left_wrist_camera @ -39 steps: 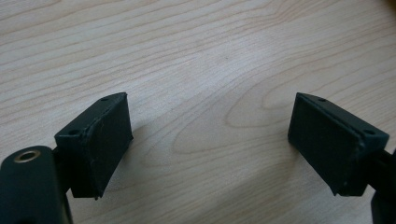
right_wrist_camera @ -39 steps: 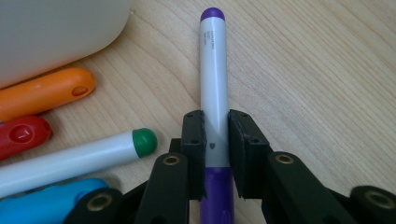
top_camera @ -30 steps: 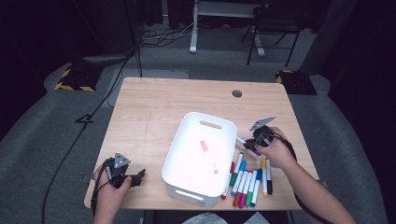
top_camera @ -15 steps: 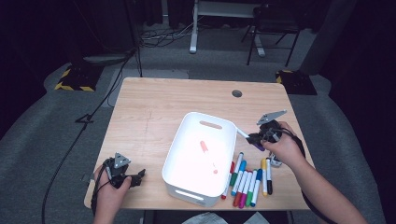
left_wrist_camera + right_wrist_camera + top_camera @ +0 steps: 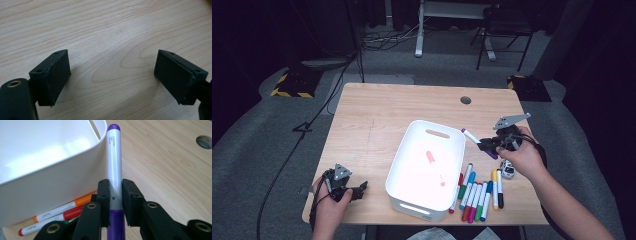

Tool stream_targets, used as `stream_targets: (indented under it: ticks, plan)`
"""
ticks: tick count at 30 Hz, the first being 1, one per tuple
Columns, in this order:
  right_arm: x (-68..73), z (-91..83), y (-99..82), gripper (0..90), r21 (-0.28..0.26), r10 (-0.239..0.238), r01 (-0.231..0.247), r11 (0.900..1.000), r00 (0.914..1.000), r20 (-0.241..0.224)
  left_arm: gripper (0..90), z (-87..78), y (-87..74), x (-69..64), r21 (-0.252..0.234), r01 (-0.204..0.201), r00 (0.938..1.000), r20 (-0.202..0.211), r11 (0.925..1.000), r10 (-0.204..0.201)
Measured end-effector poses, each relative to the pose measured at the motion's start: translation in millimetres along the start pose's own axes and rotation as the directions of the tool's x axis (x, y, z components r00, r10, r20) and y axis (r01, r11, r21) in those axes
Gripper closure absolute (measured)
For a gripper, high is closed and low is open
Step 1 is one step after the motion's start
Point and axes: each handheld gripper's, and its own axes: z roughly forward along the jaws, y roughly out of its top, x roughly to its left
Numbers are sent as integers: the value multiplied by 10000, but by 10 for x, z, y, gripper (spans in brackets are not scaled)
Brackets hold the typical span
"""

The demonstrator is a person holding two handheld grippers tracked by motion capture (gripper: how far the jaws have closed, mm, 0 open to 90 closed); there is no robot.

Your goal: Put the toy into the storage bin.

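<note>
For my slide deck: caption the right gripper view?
Right tongs clamp a purple marker beside the white bin.

You have a white-barrelled marker with a purple cap and purple end (image 5: 114, 167) lifted off the table, tilted, its tip end pointing over the rim of the white plastic bin (image 5: 409, 150) beside it.

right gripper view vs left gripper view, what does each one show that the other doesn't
Right gripper view: the right hand-held gripper shut on a purple marker, beside the white bin, with an orange marker and a red marker lying below it, and a round hole in the tabletop.
Left gripper view: the left hand-held gripper, jaws wide apart with nothing between them.
Both: the light wooden table.
</note>
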Motion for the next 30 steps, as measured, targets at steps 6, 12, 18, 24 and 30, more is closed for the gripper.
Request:
stream_targets:
  ticks: [6,12,18,24,30]
  plan:
    - [115,-154,118,766,-469,-393,386,9982,9991,-139,131,2,2,-1,15,-33,10000,0,10000,33]
    - [257,-213,245,766,-557,-657,637,9964,9972,-347,88,21,19,-10,117,-134,9999,-13,9998,134]
    - [386,-211,375,766,-710,-972,926,9932,9931,-650,21,60,46,-27,277,-149,9998,93,9995,147]
    - [496,-160,519,767,-701,-1287,1228,9900,9878,-873,0,83,72,-37,366,-60,10000,53,9993,58]
    - [651,-40,666,766,-729,-1638,1564,9850,9802,-1113,1,84,73,-37,359,-66,10000,42,9993,65]
